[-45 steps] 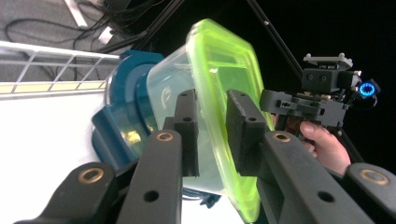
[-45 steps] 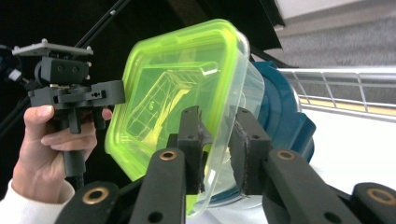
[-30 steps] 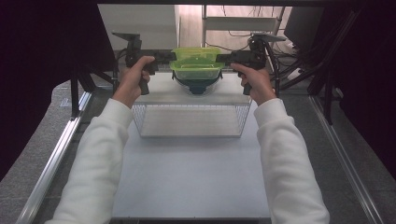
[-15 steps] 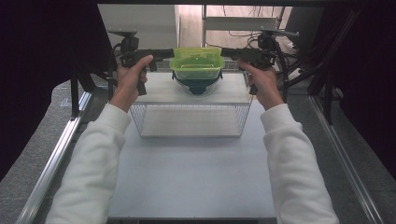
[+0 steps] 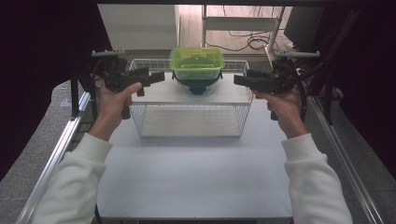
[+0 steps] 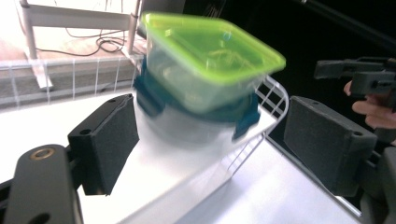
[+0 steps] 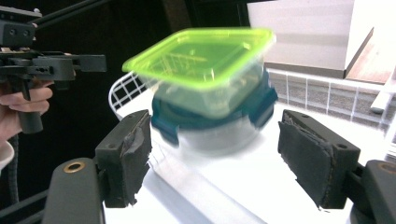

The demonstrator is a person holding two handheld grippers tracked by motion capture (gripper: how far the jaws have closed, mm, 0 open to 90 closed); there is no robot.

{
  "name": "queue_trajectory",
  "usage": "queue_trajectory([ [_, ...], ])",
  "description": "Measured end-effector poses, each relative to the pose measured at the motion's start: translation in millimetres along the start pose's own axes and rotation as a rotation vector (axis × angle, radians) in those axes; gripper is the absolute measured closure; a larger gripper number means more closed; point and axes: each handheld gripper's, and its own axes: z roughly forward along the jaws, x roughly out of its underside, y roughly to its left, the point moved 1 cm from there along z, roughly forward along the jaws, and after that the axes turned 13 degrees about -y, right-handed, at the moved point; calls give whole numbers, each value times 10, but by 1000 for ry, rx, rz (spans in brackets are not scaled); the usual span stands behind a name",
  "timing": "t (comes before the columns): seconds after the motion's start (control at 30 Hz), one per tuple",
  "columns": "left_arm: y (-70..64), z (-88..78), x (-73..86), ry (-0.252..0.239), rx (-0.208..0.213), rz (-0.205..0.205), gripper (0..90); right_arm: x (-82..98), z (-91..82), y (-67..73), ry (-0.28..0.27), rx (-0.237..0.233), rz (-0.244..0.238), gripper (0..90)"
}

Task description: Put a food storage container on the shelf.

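Both grippers have drawn apart from the stacked containers since a second ago, when they sat close on either side of them. At the left of the high view, the left gripper (image 5: 159,77) is held level in a hand (image 5: 113,99), its jaws spread wide and empty, as its own view confirms. In the upper centre, a green-lidded container (image 5: 196,62) sits on a round container with a teal lid (image 5: 196,86), which rests on the white top of a wire rack (image 5: 191,122) standing on the table (image 5: 194,179). At the right, the right gripper (image 5: 239,80) points inward, jaws likewise wide open and holding nothing, clear of the stack.
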Motion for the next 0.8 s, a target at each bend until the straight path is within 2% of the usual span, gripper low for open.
queue_trajectory([
  [0.23, -93, -229, 400, 44, -13, 33, 168, 389, -281, 18, 31, 36, -61, 263],
  [0.37, -139, -344, 656, 70, -38, 84, 169, 618, -407, 48, 38, 34, -81, 269],
  [0.53, -170, -450, 991, 105, -52, 116, 170, 906, -485, 84, 59, 31, -100, 272],
  [0.63, -169, -492, 1179, 125, -53, 115, 171, 1096, -502, 89, 76, 32, -105, 272],
  [0.8, -131, -552, 1500, 157, -61, 87, 172, 1375, -518, 75, 96, 36, -90, 272],
])
